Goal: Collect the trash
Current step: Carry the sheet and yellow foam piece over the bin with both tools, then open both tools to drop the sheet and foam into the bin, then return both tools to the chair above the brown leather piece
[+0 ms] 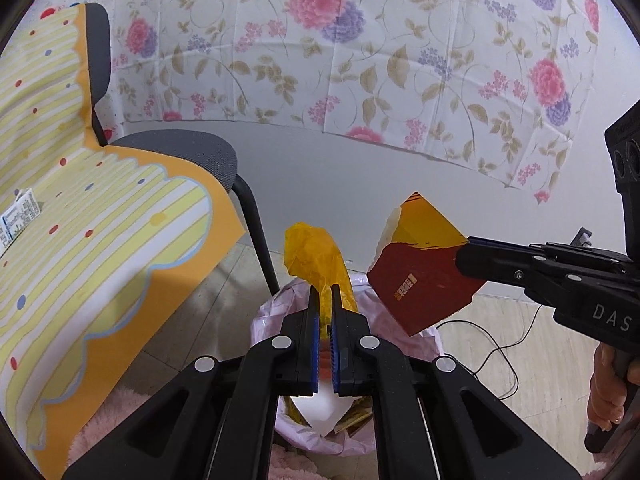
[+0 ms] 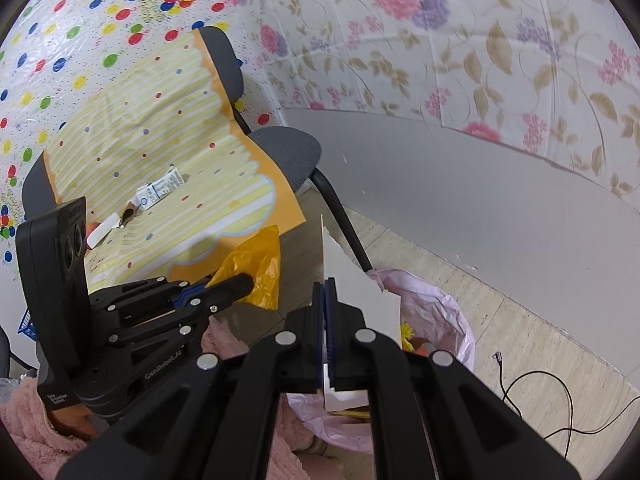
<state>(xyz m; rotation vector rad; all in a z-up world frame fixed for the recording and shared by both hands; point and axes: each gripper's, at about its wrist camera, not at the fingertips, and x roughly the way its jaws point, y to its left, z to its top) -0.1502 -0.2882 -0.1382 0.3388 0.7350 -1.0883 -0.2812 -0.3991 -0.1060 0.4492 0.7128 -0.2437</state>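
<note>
Trash hangs above the pink-lined bin (image 1: 264,324): the left gripper (image 1: 325,300) pinches a yellow plastic wrapper (image 1: 312,256), while the right gripper (image 2: 329,292) clamps a torn carton (image 1: 420,276) beside it.

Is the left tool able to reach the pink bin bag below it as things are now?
Probably yes: the left tool, shut on the orange plastic wrapper, hangs above the open pink bin bag, with nothing between. The carton is off to the side.

Black hand-held gripper (image 1: 325,300), blue pads (image 1: 315,344), silver rivets.
</note>
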